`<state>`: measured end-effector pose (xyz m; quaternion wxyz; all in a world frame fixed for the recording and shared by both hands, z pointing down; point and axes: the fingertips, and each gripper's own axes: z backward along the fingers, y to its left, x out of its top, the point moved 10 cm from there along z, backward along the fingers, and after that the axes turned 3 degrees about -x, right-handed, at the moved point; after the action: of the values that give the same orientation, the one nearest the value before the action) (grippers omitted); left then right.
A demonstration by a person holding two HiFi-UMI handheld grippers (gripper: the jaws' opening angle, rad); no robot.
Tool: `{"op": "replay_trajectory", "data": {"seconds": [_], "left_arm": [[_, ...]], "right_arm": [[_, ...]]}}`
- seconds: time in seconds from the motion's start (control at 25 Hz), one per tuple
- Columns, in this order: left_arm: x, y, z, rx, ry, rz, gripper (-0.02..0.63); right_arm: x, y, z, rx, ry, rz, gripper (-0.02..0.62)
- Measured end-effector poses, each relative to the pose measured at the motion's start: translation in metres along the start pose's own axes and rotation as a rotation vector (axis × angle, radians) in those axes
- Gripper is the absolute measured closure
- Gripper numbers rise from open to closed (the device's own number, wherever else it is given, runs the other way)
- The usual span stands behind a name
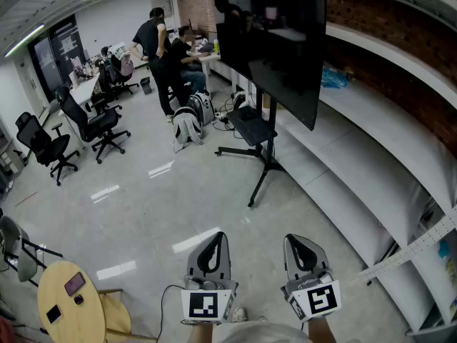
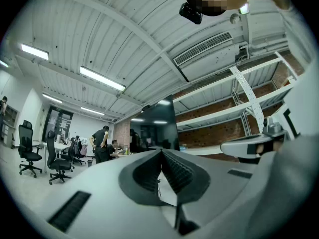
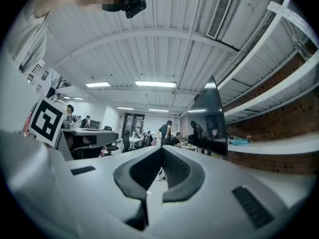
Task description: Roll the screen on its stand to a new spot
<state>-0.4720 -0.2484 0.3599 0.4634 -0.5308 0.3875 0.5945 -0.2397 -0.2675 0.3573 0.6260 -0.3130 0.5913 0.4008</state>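
Note:
A large dark screen (image 1: 275, 38) stands on a black wheeled stand (image 1: 265, 156) beside the white shelving, well ahead of me. It also shows as the screen (image 2: 159, 128) in the left gripper view and as the screen (image 3: 212, 123) in the right gripper view. My left gripper (image 1: 216, 236) and right gripper (image 1: 296, 240) sit side by side at the bottom of the head view, far short of the stand. Both are shut with nothing between the jaws, and both point roughly level toward the screen.
White shelves (image 1: 357, 156) run along the brick wall at the right. Office chairs (image 1: 93, 123) and a backpack (image 1: 187, 127) stand on the floor at the left. Two people (image 1: 164, 48) are at a desk in the back. A round wooden table (image 1: 68, 302) is at lower left.

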Motion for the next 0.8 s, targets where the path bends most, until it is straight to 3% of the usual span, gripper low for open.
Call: {"op": "replay_trajectory", "data": {"seconds": [0.44,0.8], "left_arm": [[-0.002,0.008,0.001,0.018,-0.003,0.001,0.591],[-0.004,0.022,-0.01,-0.009,-0.032,0.03,0.591]], "right_arm": [[-0.008,0.01,-0.005,0.042,0.036,0.062,0.577],[-0.012,0.021,-0.02,0.024,0.029,0.086,0.577]]}}
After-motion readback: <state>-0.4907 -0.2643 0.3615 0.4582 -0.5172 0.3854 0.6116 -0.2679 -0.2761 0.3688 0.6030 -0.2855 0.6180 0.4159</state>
